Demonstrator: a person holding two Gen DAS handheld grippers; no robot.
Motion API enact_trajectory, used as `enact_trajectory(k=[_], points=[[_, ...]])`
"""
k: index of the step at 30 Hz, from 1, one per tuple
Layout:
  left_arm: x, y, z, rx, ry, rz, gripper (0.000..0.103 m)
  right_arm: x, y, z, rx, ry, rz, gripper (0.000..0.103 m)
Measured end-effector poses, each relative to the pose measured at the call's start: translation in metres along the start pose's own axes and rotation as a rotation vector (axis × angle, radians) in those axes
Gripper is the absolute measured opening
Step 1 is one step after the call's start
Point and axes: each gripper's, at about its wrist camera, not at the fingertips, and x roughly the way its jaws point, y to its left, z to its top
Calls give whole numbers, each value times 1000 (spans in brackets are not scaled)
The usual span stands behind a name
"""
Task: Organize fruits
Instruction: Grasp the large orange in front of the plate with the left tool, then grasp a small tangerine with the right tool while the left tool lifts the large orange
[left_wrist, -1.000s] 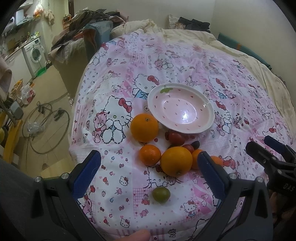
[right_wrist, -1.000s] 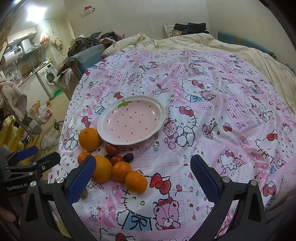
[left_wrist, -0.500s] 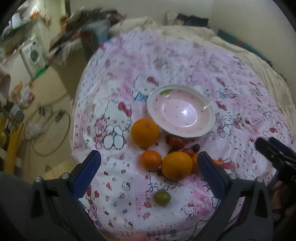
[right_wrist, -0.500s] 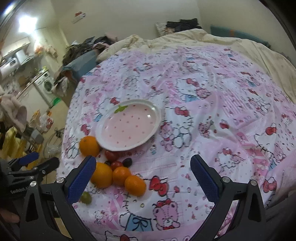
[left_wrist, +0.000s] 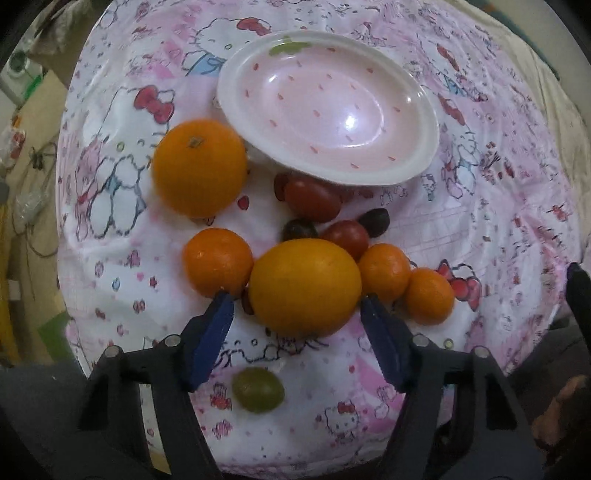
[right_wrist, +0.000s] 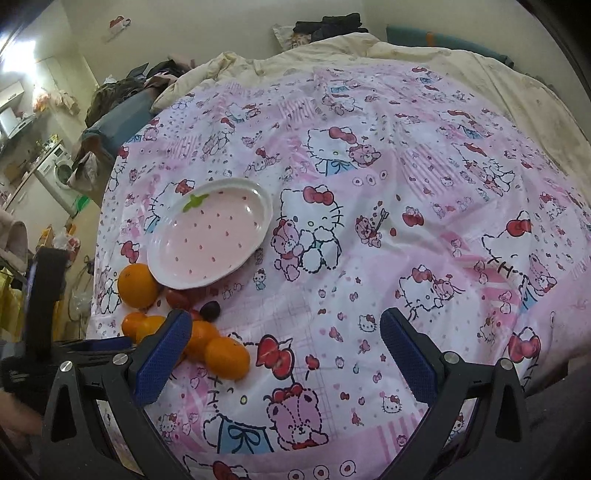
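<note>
A bed covered by a pink cartoon-cat sheet (right_wrist: 369, 229) fills the room's middle. A washing machine (right_wrist: 61, 171) stands at ten o'clock. An empty pink strawberry plate (left_wrist: 325, 110) lies on the sheet; fruit clusters at its six o'clock. The left gripper (left_wrist: 297, 314), jaws spread, flanks the large orange (left_wrist: 304, 286) without touching it. The right gripper (right_wrist: 284, 347) hangs spread over bare sheet.

Both grippers share one build. The left gripper (left_wrist: 297, 304) has black angular arms with cut-out openings, silver screw heads at the joints, and dark blue ribbed pads on the jaws. The right gripper (right_wrist: 282, 354) matches it: black frame, silver screws, textured blue pads. Bare skin shows at the frame edges.
</note>
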Motion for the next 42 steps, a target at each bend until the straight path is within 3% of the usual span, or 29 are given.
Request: enact_trajectory(k=[2,3,6,13,16,24,27,33,35,42], points=[[-2,-4,2,24,-19,6,66,1,-1,-1,7,7,-1,103],[-3,-7,2,37,-32,17,57,2,-1,-1,8,11,-1,103],[-5,-6,2,34,-32,5,51,6,0,-2,5,25,2,103],[-32,4,-5,15,-50,-44,49,14,7,-5,-19,54,1,103],[-51,6,-7,35,-90,-21,49,26,24,-8,-111,105,28,103],[-73,28,-4,25,-186,32,49,67,44,-18,-192,277,94,102],[-68,33,-2,-6,-182,24,49,80,47,-19,-184,341,155,94],[-68,31,-4,-3,-203,30,49,95,62,-26,-294,359,90,74],[-68,30,-4,-8,-203,16,49,101,63,-29,-298,388,118,42],[-66,32,-4,-22,-200,17,49,88,58,-24,-295,345,136,41]])
